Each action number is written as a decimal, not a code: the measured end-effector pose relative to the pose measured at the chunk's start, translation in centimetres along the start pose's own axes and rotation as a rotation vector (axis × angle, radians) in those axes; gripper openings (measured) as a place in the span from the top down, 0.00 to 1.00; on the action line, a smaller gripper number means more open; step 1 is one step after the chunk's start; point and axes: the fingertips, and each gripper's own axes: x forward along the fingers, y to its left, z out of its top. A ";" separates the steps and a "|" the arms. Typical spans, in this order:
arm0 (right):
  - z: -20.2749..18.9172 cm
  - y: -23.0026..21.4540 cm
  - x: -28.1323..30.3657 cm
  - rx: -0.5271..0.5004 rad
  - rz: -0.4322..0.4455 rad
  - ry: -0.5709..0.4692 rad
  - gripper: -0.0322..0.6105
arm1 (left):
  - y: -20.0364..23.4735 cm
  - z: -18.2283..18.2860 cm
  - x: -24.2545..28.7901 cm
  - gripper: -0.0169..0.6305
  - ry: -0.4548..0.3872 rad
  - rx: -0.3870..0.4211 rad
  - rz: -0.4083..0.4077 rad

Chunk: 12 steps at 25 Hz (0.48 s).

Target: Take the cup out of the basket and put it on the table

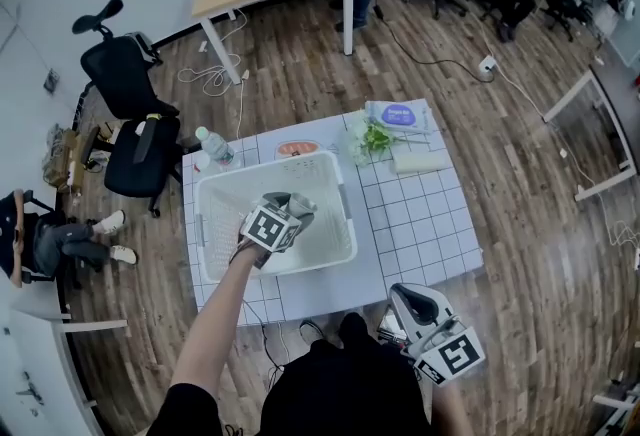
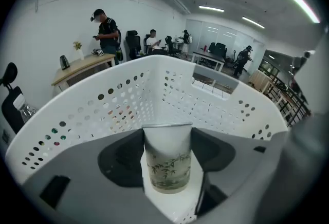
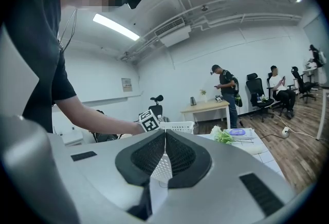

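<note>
A pale cup [image 2: 167, 161] with a green bamboo print stands upright between the jaws of my left gripper [image 1: 283, 216], whose pads press on its sides. The cup hangs inside the white perforated basket [image 2: 103, 110], with the basket walls rising around and behind it. In the head view the left gripper sits over the middle of the basket [image 1: 215, 186], and the cup itself is hidden under the gripper. The basket rests on the white gridded table [image 1: 420, 224]. My right gripper [image 1: 408, 296] is shut and empty, held off the table's front edge at lower right.
Behind the basket lie a water bottle [image 1: 212, 146] and an orange item [image 1: 297, 148]. A green sprig [image 1: 376, 137], a wipes pack [image 1: 398, 114] and a pale roll [image 1: 420, 162] lie at the table's far right. A black office chair [image 1: 135, 114] stands to the left.
</note>
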 end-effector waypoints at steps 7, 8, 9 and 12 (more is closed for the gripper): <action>0.5 1.2 -0.9 -0.022 0.007 -0.017 0.91 | -0.2 1.8 -3.1 0.52 -0.107 0.022 0.048; 0.6 1.3 -1.0 -0.026 0.009 -0.018 0.91 | -0.2 2.2 -3.7 0.52 -0.129 0.026 0.058; 0.7 1.5 -1.1 -0.030 0.011 -0.020 0.91 | -0.2 2.6 -4.2 0.52 -0.151 0.031 0.069; 0.9 2.0 -1.3 -0.042 0.020 -0.030 0.91 | -0.3 3.4 -5.6 0.52 -0.204 0.045 0.095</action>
